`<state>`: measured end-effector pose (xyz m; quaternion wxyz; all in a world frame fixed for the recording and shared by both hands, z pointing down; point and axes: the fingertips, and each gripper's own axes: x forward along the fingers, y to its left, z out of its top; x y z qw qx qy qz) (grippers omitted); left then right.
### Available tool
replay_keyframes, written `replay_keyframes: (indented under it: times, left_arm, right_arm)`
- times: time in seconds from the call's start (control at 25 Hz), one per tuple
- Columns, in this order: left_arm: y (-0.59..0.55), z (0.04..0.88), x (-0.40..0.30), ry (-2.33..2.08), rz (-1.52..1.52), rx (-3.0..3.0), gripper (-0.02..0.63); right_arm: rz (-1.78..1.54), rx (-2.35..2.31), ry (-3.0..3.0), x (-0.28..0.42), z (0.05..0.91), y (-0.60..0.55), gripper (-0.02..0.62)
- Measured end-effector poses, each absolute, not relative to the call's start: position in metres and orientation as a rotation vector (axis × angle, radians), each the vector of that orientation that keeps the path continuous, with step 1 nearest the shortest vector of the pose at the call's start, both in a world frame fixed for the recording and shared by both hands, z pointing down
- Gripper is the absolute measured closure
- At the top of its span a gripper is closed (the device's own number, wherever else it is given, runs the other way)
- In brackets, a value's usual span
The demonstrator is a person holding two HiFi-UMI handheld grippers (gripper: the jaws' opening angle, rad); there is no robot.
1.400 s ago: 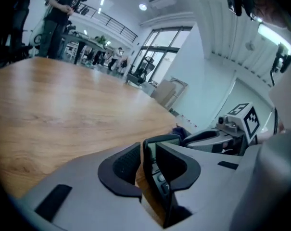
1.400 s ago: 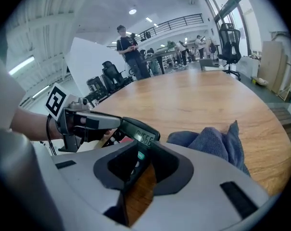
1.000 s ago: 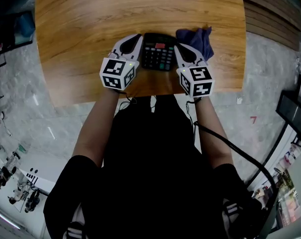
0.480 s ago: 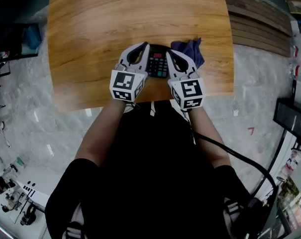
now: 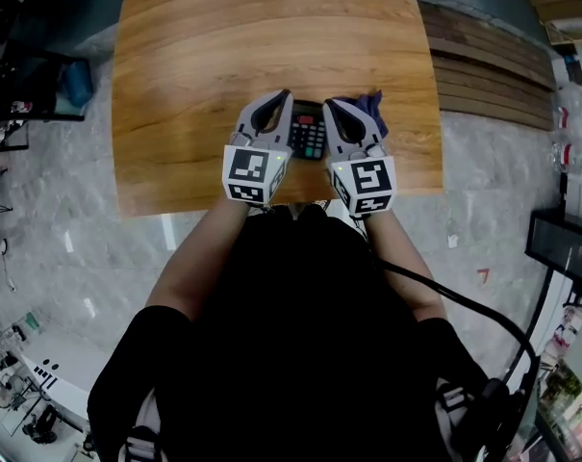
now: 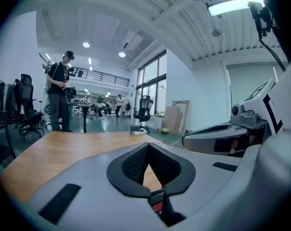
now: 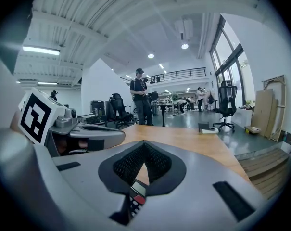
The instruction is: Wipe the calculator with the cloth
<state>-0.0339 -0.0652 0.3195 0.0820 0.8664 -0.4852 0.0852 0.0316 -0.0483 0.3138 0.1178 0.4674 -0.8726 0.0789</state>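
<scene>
The calculator [image 5: 308,131] lies flat on the wooden table [image 5: 223,65], close to the table's 6 o'clock edge in the head view, keys up and its red key toward the far side. The blue cloth [image 5: 372,104] sits crumpled at about 2 o'clock from the calculator, just beside it, and is largely hidden behind the right gripper [image 5: 329,104].

The left gripper [image 5: 287,94] is at the calculator's 9 o'clock and the right one at its 3 o'clock, so the calculator shows in the gap between the two bodies. Both point toward the table's 12 o'clock side.

In the left gripper view the claw [image 6: 147,144] is pressed together at the tips, with nothing between the pads; a sliver of red key and dark casing shows below it at 6 o'clock. The right gripper view shows the same — tips [image 7: 144,142] met, nothing gripped — with the calculator's [image 7: 135,196] display and keys seen beneath. A person [image 7: 140,97] stands beyond the table's far end.
</scene>
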Motion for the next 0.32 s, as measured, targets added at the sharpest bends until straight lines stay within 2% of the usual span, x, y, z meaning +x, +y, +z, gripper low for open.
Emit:
replay_keyframes:
  times: [0.32]
  left_arm:
    - [-0.062, 0.309, -0.033, -1.486, 0.239, 2.590, 0.600]
  right_arm:
    - [0.211, 1.400, -2.579, 0.034, 0.300, -0.050, 0.581]
